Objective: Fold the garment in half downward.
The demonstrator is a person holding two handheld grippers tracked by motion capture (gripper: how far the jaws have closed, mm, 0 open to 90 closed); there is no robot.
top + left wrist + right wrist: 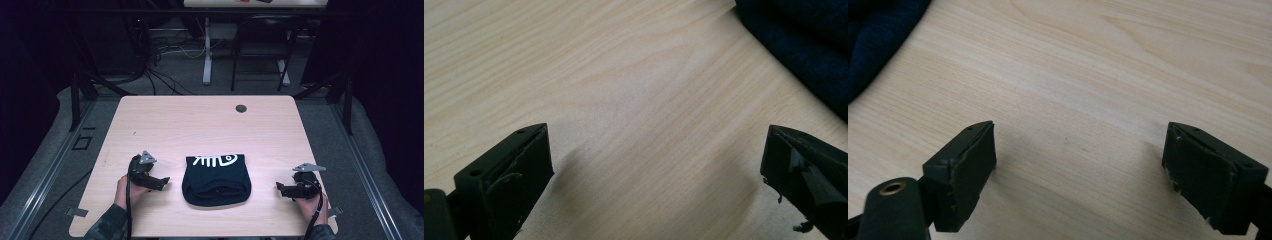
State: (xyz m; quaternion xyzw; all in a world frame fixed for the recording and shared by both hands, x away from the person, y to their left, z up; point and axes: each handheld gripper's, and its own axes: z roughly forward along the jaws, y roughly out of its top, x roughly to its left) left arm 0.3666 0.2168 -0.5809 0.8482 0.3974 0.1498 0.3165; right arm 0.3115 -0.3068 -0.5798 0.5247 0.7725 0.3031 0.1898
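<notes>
On the pale wood-grain table [165, 120], listed from left to right.

Left gripper [161, 182]: black, two-jawed, held low over the table just left of the garment and pointing toward it. Its jaws are spread wide over bare wood in the left gripper view [656, 165], nothing between them.

Folded dark navy cloth garment with a white fish-skeleton print [216, 179]: lies flat at the centre of the near half of the table, between the two grippers and touched by neither. Print faces up along the far edge; the near edge is a rounded, bulging fold. A corner of it appears at the upper right of the left gripper view [804, 45] and the upper left of the right gripper view [878, 35]. Judged soft, light and limp, not fragile; likely to sag and unfold if lifted at one point. Best pinched at the two side edges or corners, one per gripper.

Right gripper [280, 189]: black, two-jawed, low at the garment's right, well apart from it. Jaws stand spread over bare wood [1080, 170], empty.
</notes>
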